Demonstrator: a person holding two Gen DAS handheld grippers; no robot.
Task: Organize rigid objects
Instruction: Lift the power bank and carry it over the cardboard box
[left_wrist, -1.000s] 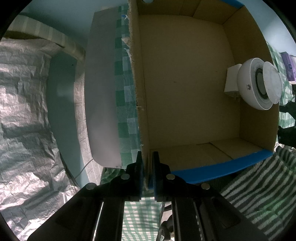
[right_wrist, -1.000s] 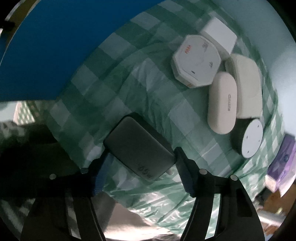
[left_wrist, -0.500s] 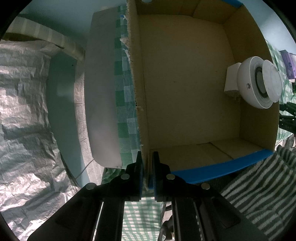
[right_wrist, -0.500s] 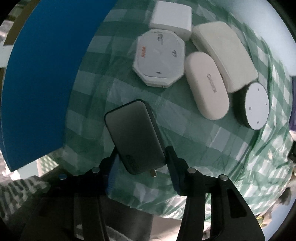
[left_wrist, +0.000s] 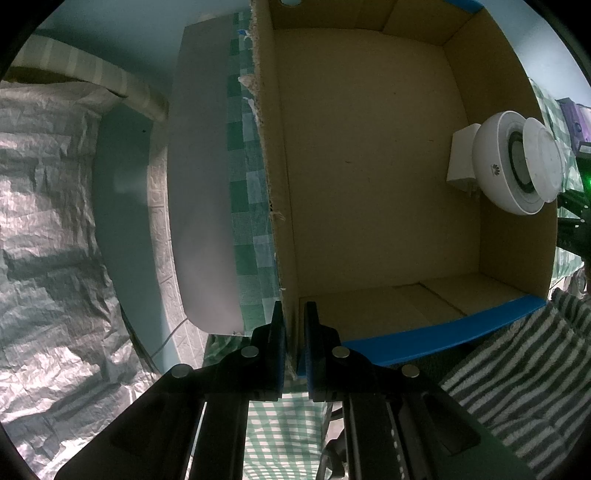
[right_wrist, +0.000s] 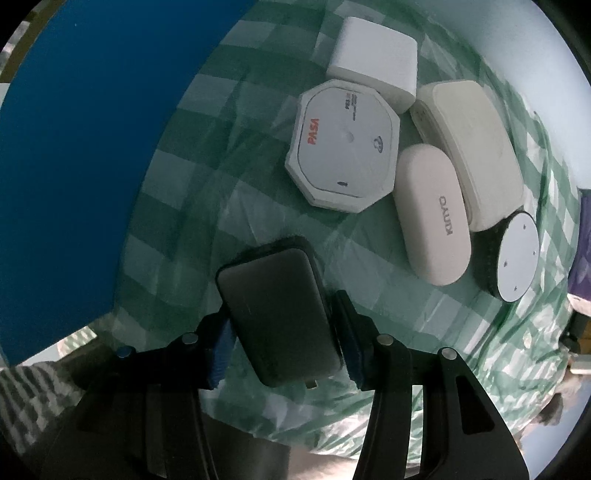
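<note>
My left gripper (left_wrist: 293, 308) is shut on the near left wall of an open cardboard box (left_wrist: 369, 166). A white round speaker (left_wrist: 517, 162) and a white plug adapter (left_wrist: 461, 158) lie against the box's right wall. In the right wrist view a dark grey charger (right_wrist: 273, 295) lies on the green checked cloth (right_wrist: 192, 184). My right gripper (right_wrist: 282, 310) straddles it. Its jaws are closing, with the blue pads (right_wrist: 221, 339) against the charger's two long sides.
Beyond the charger lie a white octagonal box (right_wrist: 343, 147), a white square box (right_wrist: 373, 66), a white oval case (right_wrist: 432, 214), a cream case (right_wrist: 472, 147) and a black puck with a white face (right_wrist: 517, 258). The box's blue flap (right_wrist: 74, 147) fills the left.
My right gripper has rolled to line up with the charger, come down over it and narrowed its jaws onto its sides. The left gripper and the box have not moved.
</note>
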